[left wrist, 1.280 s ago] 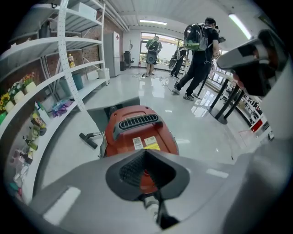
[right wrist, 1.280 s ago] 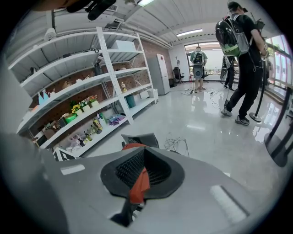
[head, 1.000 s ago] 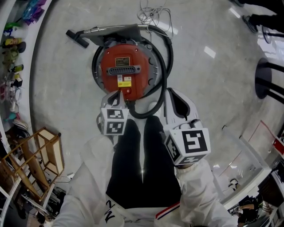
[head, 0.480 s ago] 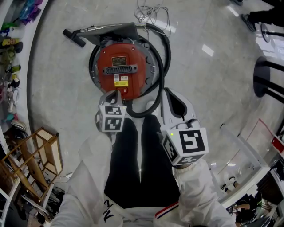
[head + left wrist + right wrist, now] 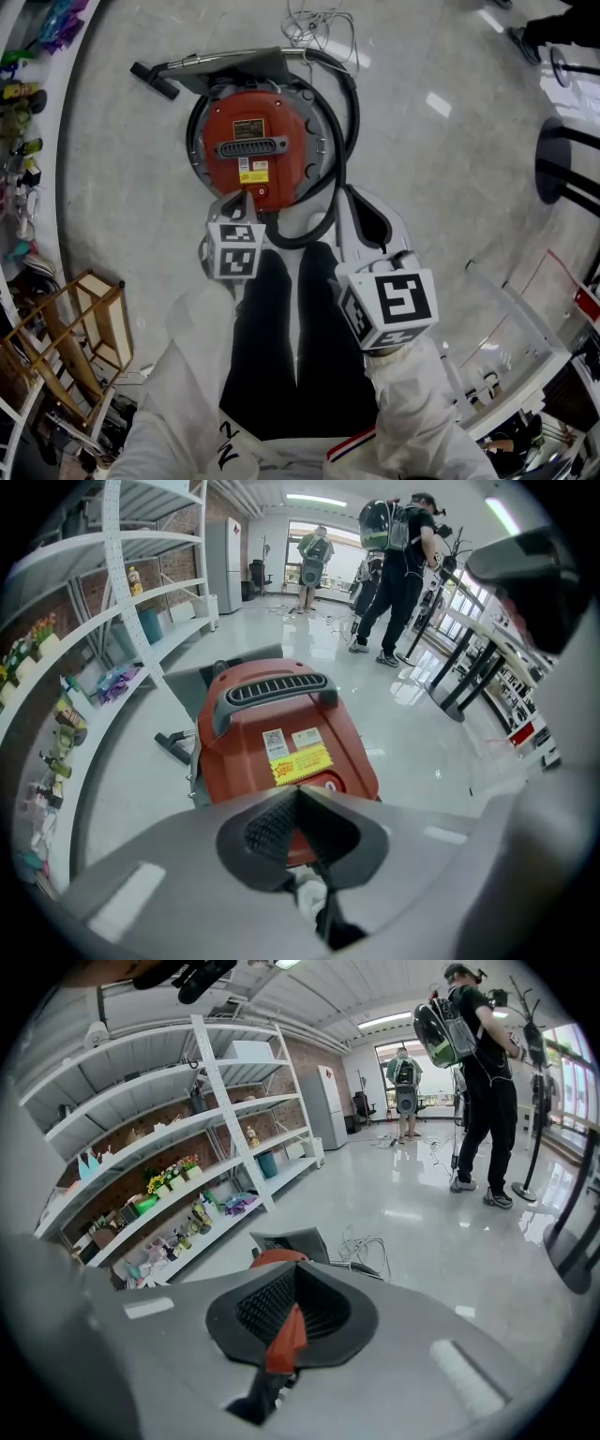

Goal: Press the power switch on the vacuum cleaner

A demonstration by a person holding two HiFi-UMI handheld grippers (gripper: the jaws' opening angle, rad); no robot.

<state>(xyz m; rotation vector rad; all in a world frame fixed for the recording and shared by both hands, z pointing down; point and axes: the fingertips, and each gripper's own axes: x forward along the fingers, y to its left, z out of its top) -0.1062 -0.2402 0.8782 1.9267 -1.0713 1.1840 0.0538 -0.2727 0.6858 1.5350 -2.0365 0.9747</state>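
Note:
The red round vacuum cleaner [image 5: 255,145] stands on the floor in front of me, with a black handle and yellow label on top. Its small power switch [image 5: 262,194] sits at the near rim. My left gripper [image 5: 247,200] is shut with nothing in it, its tips just left of the switch at the lid's near edge. In the left gripper view the shut left gripper [image 5: 298,790] points at the vacuum cleaner [image 5: 279,726], the red oval switch [image 5: 330,785] just right of the tips. My right gripper [image 5: 361,202] hangs shut to the right, off the vacuum; in its own view my right gripper [image 5: 294,1266] is shut and holds nothing.
A black hose [image 5: 343,155] loops round the vacuum and a nozzle [image 5: 154,80] lies at its far left. White cable [image 5: 323,28] lies beyond. A wooden rack [image 5: 89,328] and shelves stand on the left, a black stool [image 5: 565,169] on the right. People [image 5: 401,569] stand far off.
Little differs: the left gripper stays at the vacuum's near rim by the switch, and the right gripper has drifted slightly left.

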